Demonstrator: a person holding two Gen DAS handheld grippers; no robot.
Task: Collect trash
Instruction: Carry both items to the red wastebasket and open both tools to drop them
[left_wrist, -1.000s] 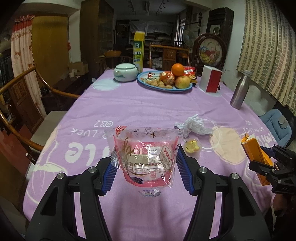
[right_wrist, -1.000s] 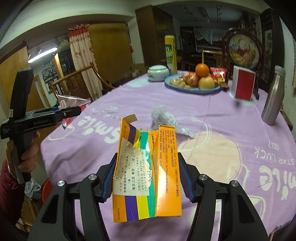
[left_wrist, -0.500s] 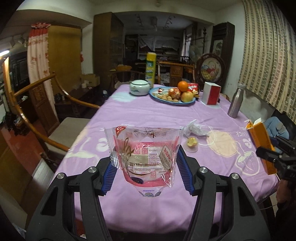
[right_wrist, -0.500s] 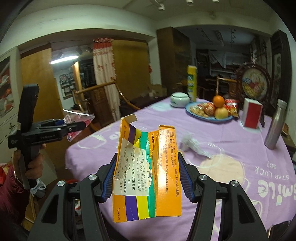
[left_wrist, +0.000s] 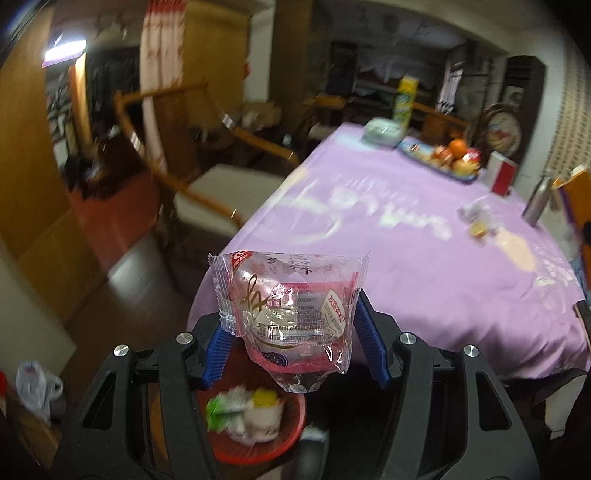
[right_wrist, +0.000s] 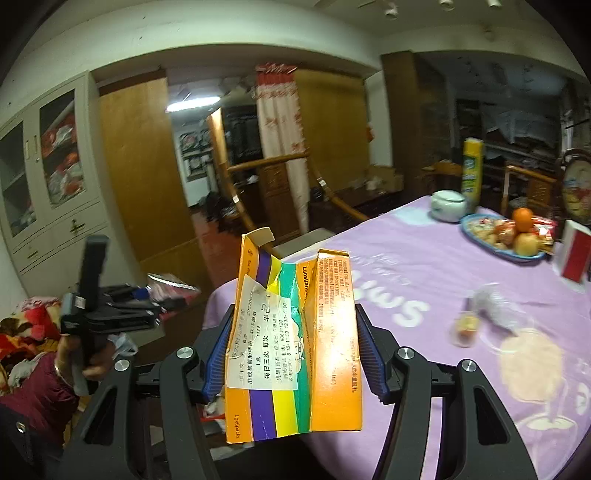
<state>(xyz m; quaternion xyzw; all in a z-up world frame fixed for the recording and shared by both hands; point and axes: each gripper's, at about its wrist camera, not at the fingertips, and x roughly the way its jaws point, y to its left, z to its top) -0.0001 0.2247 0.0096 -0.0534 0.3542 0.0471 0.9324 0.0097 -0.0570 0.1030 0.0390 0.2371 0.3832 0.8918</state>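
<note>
Wrapper (left_wrist: 291, 314) and upright carton (right_wrist: 295, 347) are clamped in left tongs (left_wrist: 295, 343) and right tongs (right_wrist: 295, 350), off the purple-clothed surface's (left_wrist: 424, 258) near edge, in a wood-panelled room.

Purple-clothed table (right_wrist: 424, 258), fruit plate (right_wrist: 495, 245), steel bottle (left_wrist: 536, 201)

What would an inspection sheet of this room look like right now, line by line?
Surface: table under a purple cloth, printed with white letters.
Job's things: clear pink wrapper in the left tool; torn orange carton in the right tool; red bin on the floor below the wrapper, already holding scraps; crumpled plastic and a small cup left on the cloth.
Clutter: fruit plate, white lidded pot, yellow canister, red and white box, metal bottle.
Grippers: both tools shut on their loads.
Cables: nothing seen.
Surroundings: wooden chair, curtain, cabinet.
</note>
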